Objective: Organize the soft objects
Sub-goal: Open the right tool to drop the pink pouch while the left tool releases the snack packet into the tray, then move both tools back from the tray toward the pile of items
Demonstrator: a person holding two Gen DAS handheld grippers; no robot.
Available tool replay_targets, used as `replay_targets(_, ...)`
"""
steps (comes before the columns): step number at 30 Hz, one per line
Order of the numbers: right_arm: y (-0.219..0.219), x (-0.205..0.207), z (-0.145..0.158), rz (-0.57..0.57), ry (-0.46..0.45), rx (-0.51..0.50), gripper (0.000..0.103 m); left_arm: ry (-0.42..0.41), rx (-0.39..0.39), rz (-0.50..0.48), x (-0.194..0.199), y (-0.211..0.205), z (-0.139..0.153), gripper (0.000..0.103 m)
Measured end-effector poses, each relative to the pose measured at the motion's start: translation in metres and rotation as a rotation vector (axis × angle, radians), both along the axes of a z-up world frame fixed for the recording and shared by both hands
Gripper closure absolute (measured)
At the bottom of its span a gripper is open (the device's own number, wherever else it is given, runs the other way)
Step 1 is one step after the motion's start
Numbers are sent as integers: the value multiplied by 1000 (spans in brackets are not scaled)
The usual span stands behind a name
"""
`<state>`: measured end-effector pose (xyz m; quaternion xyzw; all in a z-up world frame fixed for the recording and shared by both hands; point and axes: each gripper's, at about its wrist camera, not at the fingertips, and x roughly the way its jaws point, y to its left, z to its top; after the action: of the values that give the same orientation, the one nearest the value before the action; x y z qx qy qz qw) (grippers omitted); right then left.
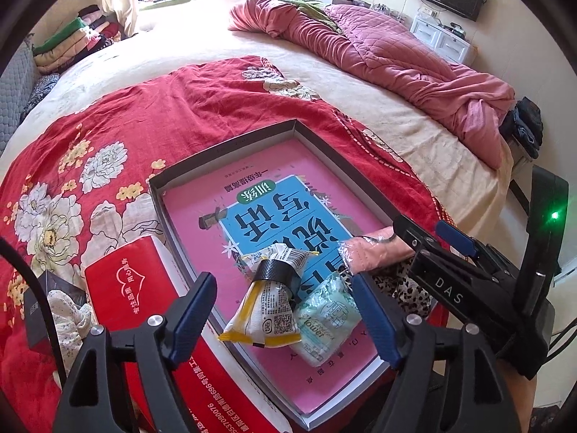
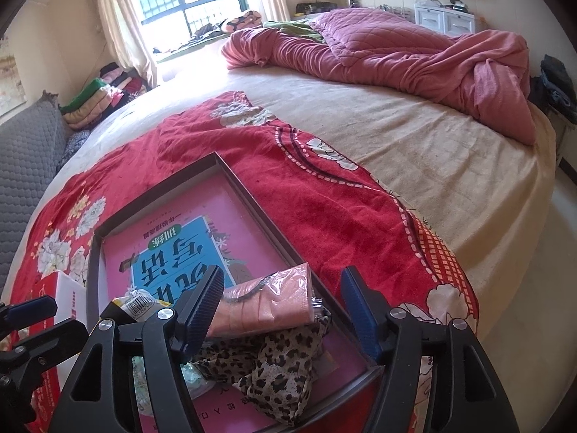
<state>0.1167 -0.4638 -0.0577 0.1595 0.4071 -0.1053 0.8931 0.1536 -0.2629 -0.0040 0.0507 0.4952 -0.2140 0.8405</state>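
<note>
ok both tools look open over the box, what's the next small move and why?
Probably lift the left tool clear and swing it toward the white floral cloth that lies outside the box, beside the red packet. Both tools stand open and grip nothing; the yellow-edged packet, mint packet, pink bagged cloth and leopard cloth already lie in the box under the right tool.

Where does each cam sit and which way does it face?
Left wrist: on the left gripper, angled down at the box and snack packet; the right gripper shows.
Right wrist: on the right gripper, angled down at the pink packet and leopard cloth.
Shared: box, pink packet, red blanket.
</note>
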Motion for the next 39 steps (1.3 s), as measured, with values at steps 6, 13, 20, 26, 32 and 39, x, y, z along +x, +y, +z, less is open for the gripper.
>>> replay_targets(6,4,-2,8,10,-19,-37,27,-17,-5,17,-7,10,10,17)
replay_targets(13,8,-11,25,3,-76,-69,26,-23,-2,37,-18,21,16,16)
replay_targets(20,18,-21,43,-5,-124,-119,26,-28,9,55,-29,33,19,16)
replay_targets(26,24,-33,60,-14,-158,-143,26,-41,0,76,-36,43,26,16)
replay_targets(32,41,-46,81,11,-199,-184,25,-46,-12,86,-46,52,32,15)
replay_targets(39,56,-59,93,43,-208,-200,25,-46,-7,92,-63,61,32,14)
